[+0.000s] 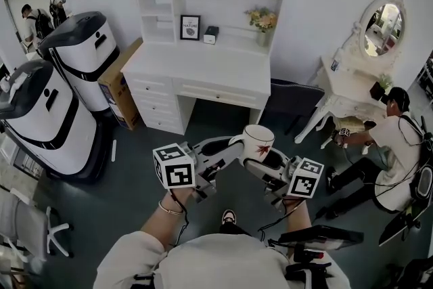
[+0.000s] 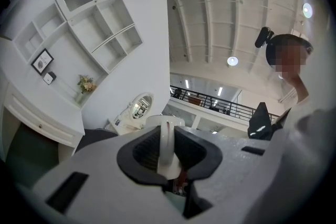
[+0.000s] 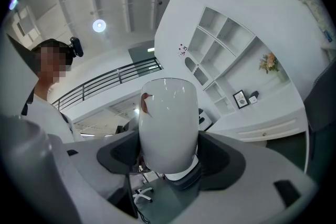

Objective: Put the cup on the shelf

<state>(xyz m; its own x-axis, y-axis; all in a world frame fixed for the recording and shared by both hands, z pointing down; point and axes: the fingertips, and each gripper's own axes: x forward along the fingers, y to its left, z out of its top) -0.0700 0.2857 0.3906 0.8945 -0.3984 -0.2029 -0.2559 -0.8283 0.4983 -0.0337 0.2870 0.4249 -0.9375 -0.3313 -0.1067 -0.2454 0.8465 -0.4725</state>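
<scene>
Left hand-held gripper (image 1: 229,145) pinches the handle of the cup (image 1: 258,141); right hand-held gripper (image 1: 268,163) clamps its white body, mid-frame, well short of the shelf (image 1: 226,44) at upper centre. Glazed ceramic: likely stiff, slick, breakable.

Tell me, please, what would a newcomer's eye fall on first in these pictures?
First, the white cup with a red leaf mark, held mid-air at the centre of the head view: the left gripper grips its handle, the right gripper its body. Beyond it, a white desk with shelves stands against the wall, and two large white and black machines stand at the left.
</scene>
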